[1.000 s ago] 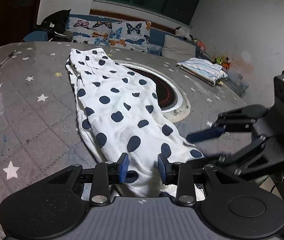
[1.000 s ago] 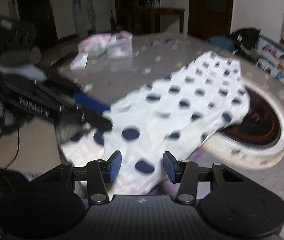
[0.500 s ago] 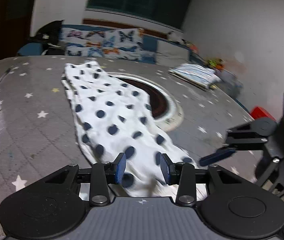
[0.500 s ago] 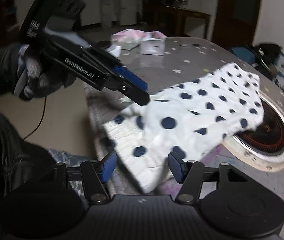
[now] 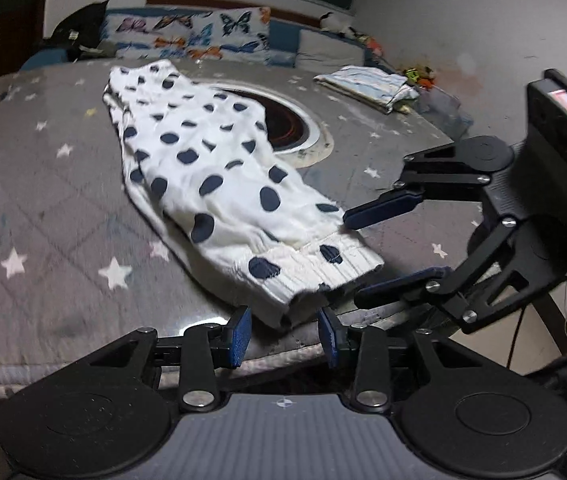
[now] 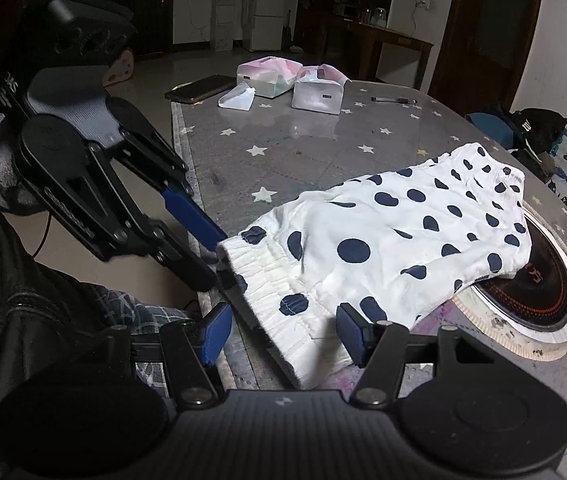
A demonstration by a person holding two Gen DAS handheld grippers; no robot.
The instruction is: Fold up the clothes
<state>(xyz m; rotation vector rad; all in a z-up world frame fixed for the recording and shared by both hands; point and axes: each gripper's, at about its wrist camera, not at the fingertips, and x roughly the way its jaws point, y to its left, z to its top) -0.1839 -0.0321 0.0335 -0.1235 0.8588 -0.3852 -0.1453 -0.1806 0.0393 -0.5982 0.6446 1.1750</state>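
Note:
White pants with dark blue dots (image 5: 211, 176) lie lengthwise on the grey star-patterned table (image 5: 43, 216), the ribbed waistband at the near edge; they also show in the right wrist view (image 6: 395, 248). My left gripper (image 5: 283, 336) is open, its jaws astride the near waistband corner without touching it. My right gripper (image 6: 283, 336) is open around the other waistband corner. Each gripper shows in the other's view, the right gripper (image 5: 387, 248) and the left gripper (image 6: 203, 240), both open at the waistband.
A round burner ring (image 5: 299, 132) is set in the table, partly under the pants. A folded striped garment (image 5: 367, 84) lies at the far right. Tissue packs (image 6: 295, 84), a phone (image 6: 199, 88) and a pen (image 6: 393, 100) lie at the table's far end. A butterfly-print cushion (image 5: 187, 36) stands behind.
Both grippers have drawn back toward the table's near edge and opened wider. The waistband now lies flat on the table between them.

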